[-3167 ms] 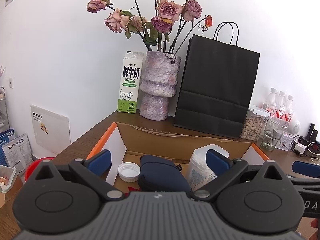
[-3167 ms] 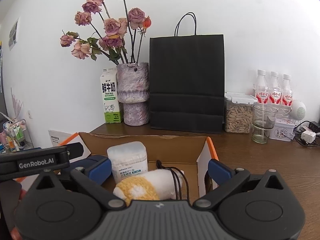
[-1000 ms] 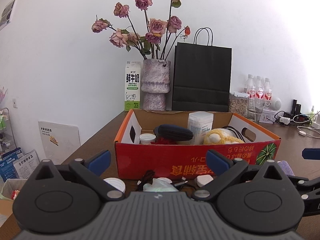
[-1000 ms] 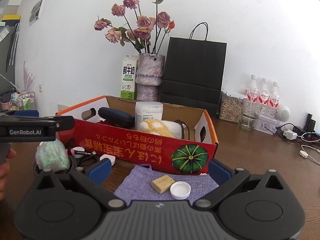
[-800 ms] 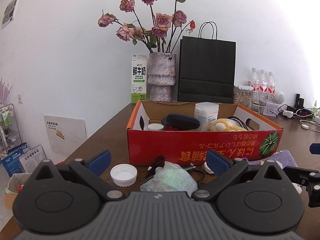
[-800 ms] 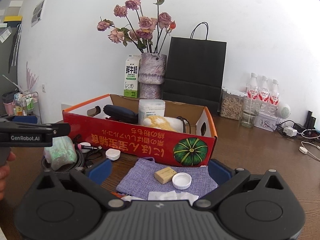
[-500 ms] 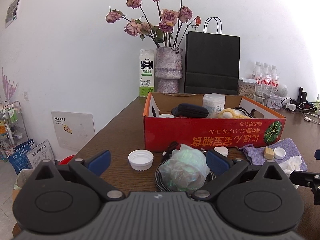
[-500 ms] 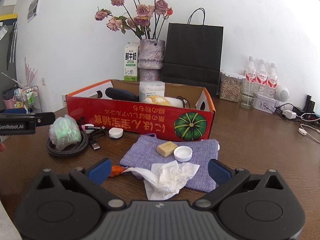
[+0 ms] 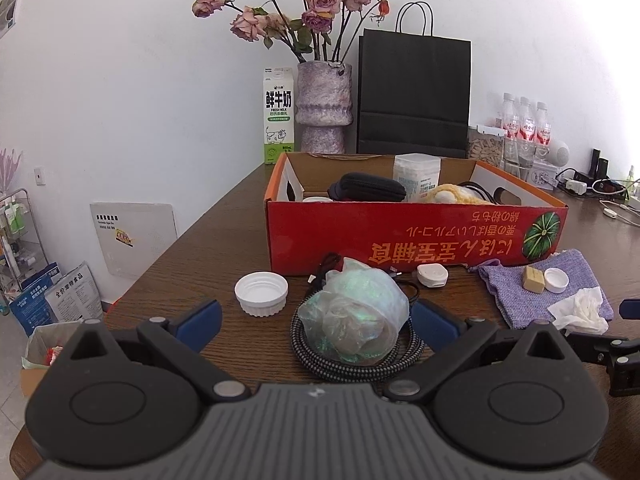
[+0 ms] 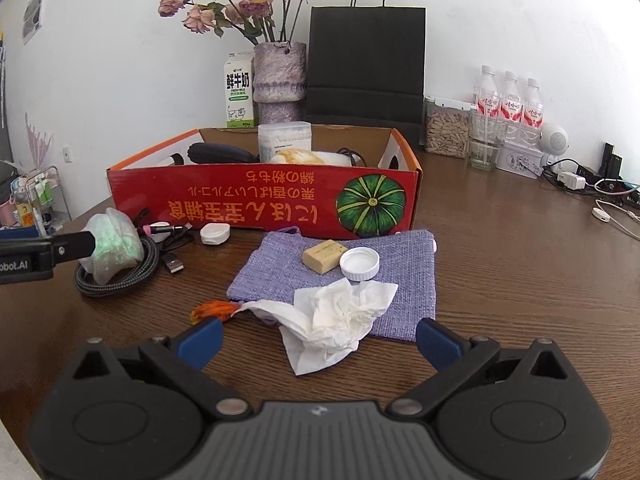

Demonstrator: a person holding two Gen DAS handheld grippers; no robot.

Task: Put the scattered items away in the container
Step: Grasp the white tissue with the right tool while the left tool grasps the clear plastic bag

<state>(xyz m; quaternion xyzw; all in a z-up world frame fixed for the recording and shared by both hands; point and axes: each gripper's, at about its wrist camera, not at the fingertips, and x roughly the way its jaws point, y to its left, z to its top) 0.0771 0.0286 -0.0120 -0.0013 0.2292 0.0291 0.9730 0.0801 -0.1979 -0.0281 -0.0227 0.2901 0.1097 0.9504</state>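
Observation:
A red cardboard box (image 9: 416, 236) (image 10: 264, 200) stands on the wooden table and holds a dark case (image 9: 366, 187), a white tub (image 9: 416, 174) and a yellow plush (image 9: 452, 194). In front of it lie a crumpled plastic bag (image 9: 354, 316) on a coiled braided cable (image 9: 356, 364), a large white lid (image 9: 261, 293), a small white case (image 9: 431, 275), a purple cloth (image 10: 340, 284) with a soap bar (image 10: 324, 255) and a small cap (image 10: 359, 263), and a crumpled tissue (image 10: 336, 320). My left gripper (image 9: 316, 316) is open around the bag. My right gripper (image 10: 318, 338) is open over the tissue.
A milk carton (image 9: 279, 114), a vase of dried roses (image 9: 324, 106), a black paper bag (image 9: 414, 100), a seed jar (image 10: 446, 128), water bottles (image 10: 508, 104), a glass (image 10: 486, 148) and chargers with cables (image 10: 576, 180) stand behind and right. The table's left edge drops to the floor.
Both grippers have pulled back from over the box, toward the table's front. The loose items before the box have come into view. Both grippers stay open.

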